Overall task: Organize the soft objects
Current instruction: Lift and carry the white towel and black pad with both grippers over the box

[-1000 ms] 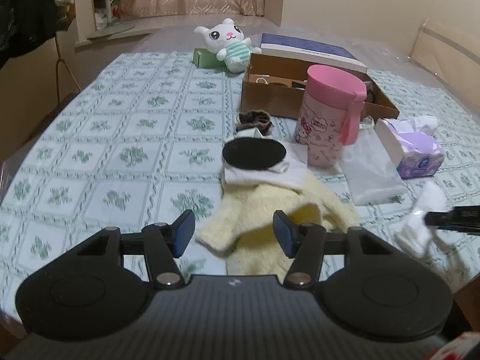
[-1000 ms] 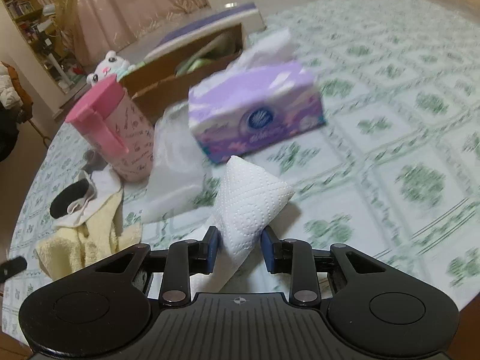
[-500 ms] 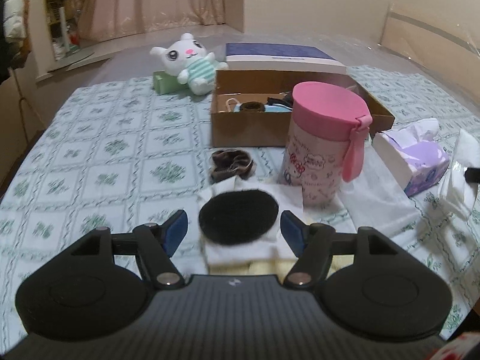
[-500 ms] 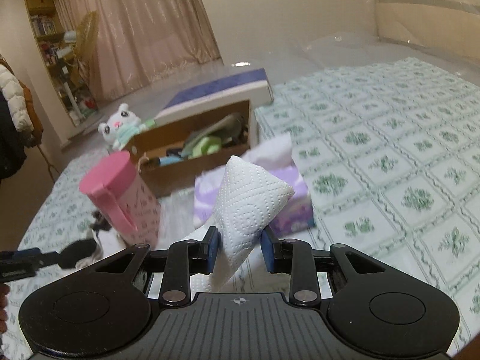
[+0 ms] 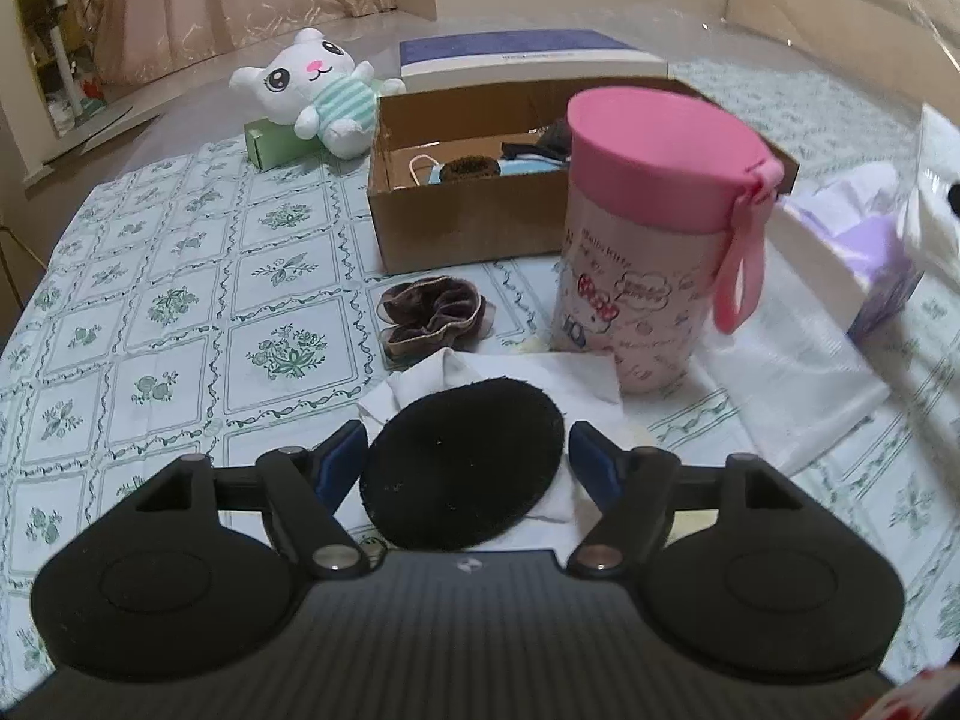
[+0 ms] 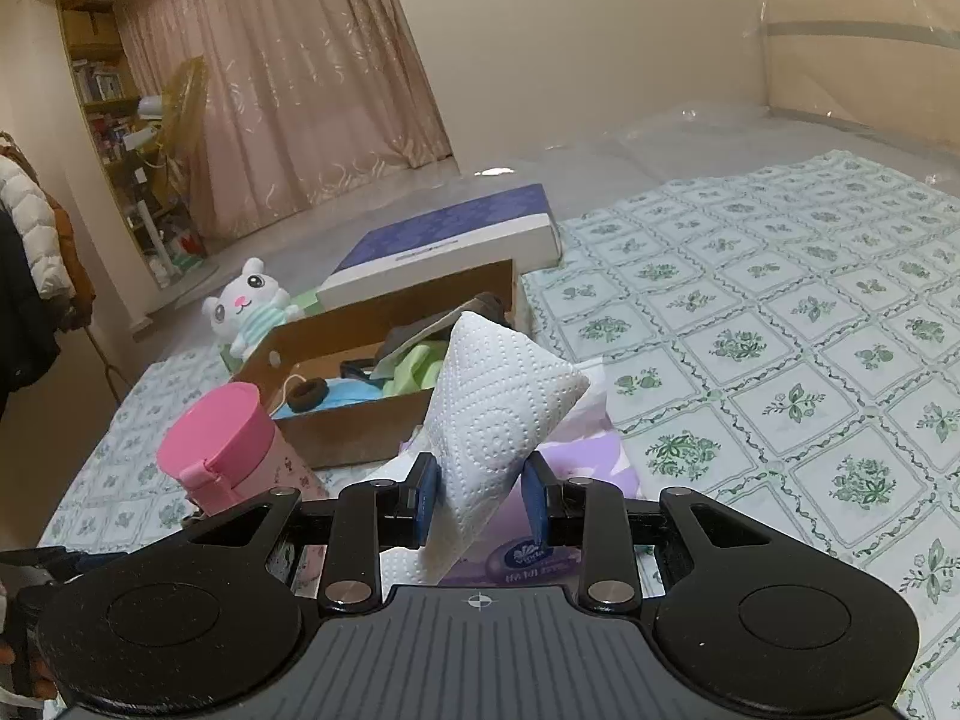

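Note:
My left gripper is open, its blue pads on either side of a round black pad that lies on a white cloth. A brown scrunchie lies just beyond. My right gripper is shut on a folded white paper towel and holds it in the air above the purple tissue pack. The open cardboard box with several soft items inside stands ahead; it also shows in the left wrist view.
A pink Hello Kitty cup stands right of the black pad. A white plush toy leans on a green box at the back. A blue-and-white box lid lies behind the cardboard box. A clear plastic bag lies at the right.
My left gripper moved forward from the yellow towel to straddle the black pad. My right gripper lifted the paper towel and swung it toward the cardboard box.

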